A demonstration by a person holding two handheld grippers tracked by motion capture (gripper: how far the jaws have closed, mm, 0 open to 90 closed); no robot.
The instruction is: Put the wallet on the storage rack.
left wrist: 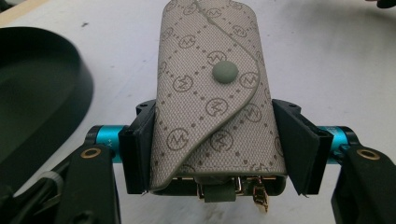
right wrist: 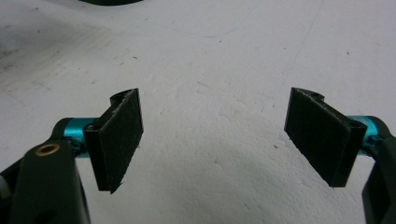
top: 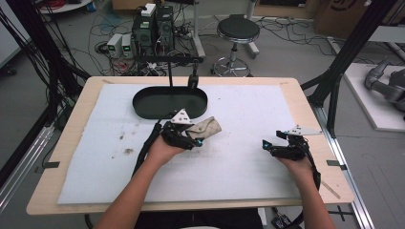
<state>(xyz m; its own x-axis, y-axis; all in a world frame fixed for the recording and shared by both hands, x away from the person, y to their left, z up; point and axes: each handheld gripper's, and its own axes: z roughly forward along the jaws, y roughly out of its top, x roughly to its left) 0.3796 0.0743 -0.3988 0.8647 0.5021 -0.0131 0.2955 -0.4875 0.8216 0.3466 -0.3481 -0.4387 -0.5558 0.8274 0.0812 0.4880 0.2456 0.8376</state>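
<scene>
- Nearest the lens in the left gripper view, the two black pads of the left gripper [left wrist: 219,149] clamp the sides of a beige monogrammed key pouch [left wrist: 212,93], one pad on each long edge.
- Its pouch flap is closed with a grey snap button [left wrist: 225,72] at upper centre of that frame; metal key hooks [left wrist: 257,193] peek out under the lower edge, between the jaws.
- From the high view, the pouch [top: 204,128] sits just left of the frame's centre, held in the left gripper [top: 193,136] over the white mat [top: 248,114], near the lower right end of the black oval tray [top: 170,102].
- That tray fills the left edge of the left gripper view [left wrist: 37,93], just beside the gripper and not touching the pouch.
- Right of centre in the high view, the right gripper [top: 267,145] rests in the person's hand low over the mat, well apart from the pouch.
- In the right gripper view its pads [right wrist: 119,135] stand wide apart, with bare speckled mat [right wrist: 210,70] between them.
- Beyond the wooden table [top: 301,95], at the top of the high view, stand a round stool [top: 238,29] and boxes of electronics [top: 153,28] among cables on the floor.
</scene>
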